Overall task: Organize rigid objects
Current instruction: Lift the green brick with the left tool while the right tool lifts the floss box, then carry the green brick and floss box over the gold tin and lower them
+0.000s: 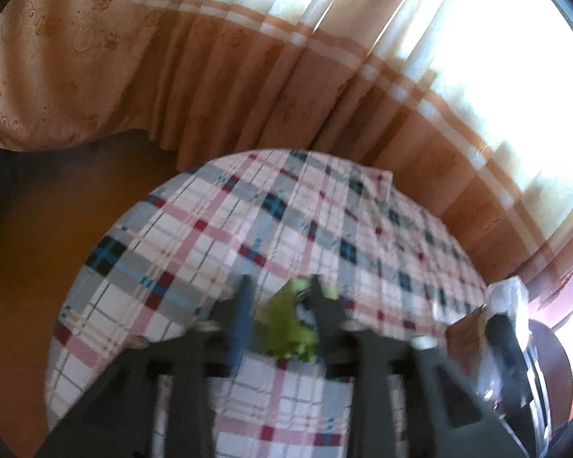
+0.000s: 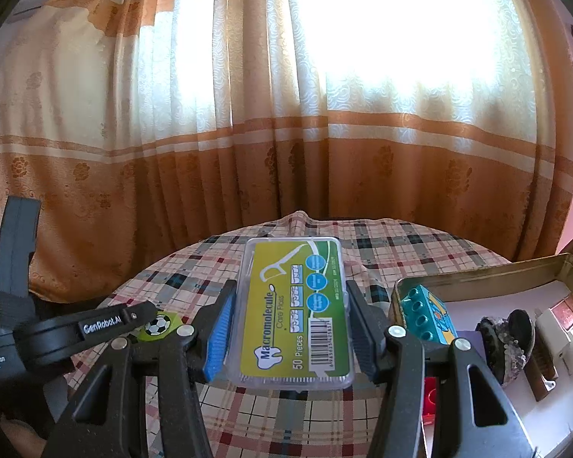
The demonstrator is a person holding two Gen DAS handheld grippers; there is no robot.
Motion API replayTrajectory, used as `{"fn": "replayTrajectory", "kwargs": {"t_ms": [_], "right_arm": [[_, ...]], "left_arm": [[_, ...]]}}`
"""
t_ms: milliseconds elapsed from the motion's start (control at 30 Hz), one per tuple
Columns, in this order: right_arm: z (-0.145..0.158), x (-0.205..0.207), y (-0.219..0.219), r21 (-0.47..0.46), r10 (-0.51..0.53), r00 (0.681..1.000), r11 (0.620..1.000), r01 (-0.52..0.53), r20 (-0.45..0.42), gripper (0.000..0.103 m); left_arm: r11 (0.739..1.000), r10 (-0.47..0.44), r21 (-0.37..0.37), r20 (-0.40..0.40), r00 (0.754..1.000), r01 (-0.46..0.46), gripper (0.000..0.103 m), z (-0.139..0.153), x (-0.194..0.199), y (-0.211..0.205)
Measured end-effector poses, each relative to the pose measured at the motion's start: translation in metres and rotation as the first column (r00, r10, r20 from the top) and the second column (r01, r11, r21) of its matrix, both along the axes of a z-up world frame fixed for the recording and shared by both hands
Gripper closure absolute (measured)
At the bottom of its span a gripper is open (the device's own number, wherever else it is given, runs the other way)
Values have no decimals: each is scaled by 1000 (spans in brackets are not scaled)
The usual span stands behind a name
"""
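My right gripper (image 2: pixel 290 328) is shut on a clear flat box of floss picks (image 2: pixel 292 316) with a yellow-green label, holding it lengthwise above the plaid tablecloth (image 2: pixel 401 244). The blue pads (image 2: pixel 219 336) press on its long sides. My left gripper (image 1: pixel 281 282) points down at the cloth with a small green block (image 1: pixel 290 324) between its fingers. That view is blurred, and a gap shows on the block's left side. In the right wrist view the same green block (image 2: pixel 159 324) bears a football picture and lies on the cloth beside a left finger (image 2: pixel 133 315).
An open metal tin (image 2: pixel 477 271) stands at the right edge of the round table. It holds a teal brick (image 2: pixel 428 316), a red brick (image 2: pixel 431 397), a dark sequinned item (image 2: pixel 508 343) and a white piece (image 2: pixel 557 339). Orange-and-cream curtains (image 2: pixel 248 133) hang close behind the table.
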State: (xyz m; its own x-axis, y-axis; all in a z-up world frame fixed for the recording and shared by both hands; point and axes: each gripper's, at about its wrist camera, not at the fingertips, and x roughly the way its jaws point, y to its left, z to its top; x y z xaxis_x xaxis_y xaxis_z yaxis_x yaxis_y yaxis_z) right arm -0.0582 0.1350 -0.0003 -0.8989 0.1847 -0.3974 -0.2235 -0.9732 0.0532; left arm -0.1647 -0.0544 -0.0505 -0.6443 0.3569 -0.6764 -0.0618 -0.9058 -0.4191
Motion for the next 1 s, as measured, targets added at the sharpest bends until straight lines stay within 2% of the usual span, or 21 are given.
{"fn": "replayTrajectory", "kwargs": {"t_ms": [67, 133, 267, 400, 433, 500, 533, 567, 600, 767, 900, 1000], "right_arm": [[0, -1, 2, -12, 1, 1000, 1000, -1, 2, 46], [-1, -2, 5, -32, 1, 1000, 999, -1, 8, 46], [-3, -2, 10, -63, -1, 1000, 998, 2, 11, 46], [-3, -1, 11, -73, 1, 1000, 997, 0, 10, 46], [-3, -1, 11, -74, 0, 1000, 997, 0, 9, 46], [-3, -2, 12, -77, 0, 1000, 997, 1, 10, 46], [-3, -2, 12, -78, -1, 1000, 997, 2, 11, 46], [-3, -2, 12, -79, -1, 1000, 997, 2, 11, 46], [-4, -2, 12, -79, -2, 1000, 997, 3, 12, 46], [-3, -2, 12, -67, 5, 1000, 998, -5, 11, 46], [-3, -1, 11, -61, 7, 1000, 998, -7, 4, 46], [-3, 1, 10, -57, 6, 1000, 998, -6, -6, 46]], "left_arm": [[1000, -3, -1, 25, 1000, 3, 39, -4, -1, -3], [1000, -10, -3, 25, 1000, 10, 39, -4, -2, -2], [994, -49, -94, -1, 999, 49, 43, 4, 3, 15], [986, -95, -138, -28, 995, 91, 43, 9, 7, 33], [984, -100, -153, -23, 995, 95, 45, 9, 4, 37], [981, -100, -166, 13, 995, 101, 62, 4, -3, 41], [981, -95, -163, 47, 994, 101, 66, -1, -9, 41], [984, -89, -150, 69, 994, 99, 68, -4, -12, 39], [985, -82, -145, 59, 995, 90, 68, -3, -11, 37], [964, -101, -239, 64, 993, 114, 73, -1, -8, 48], [973, -119, -192, 65, 991, 130, 73, -1, -3, 44], [984, -118, -132, 7, 993, 118, 73, 7, 8, 37]]}}
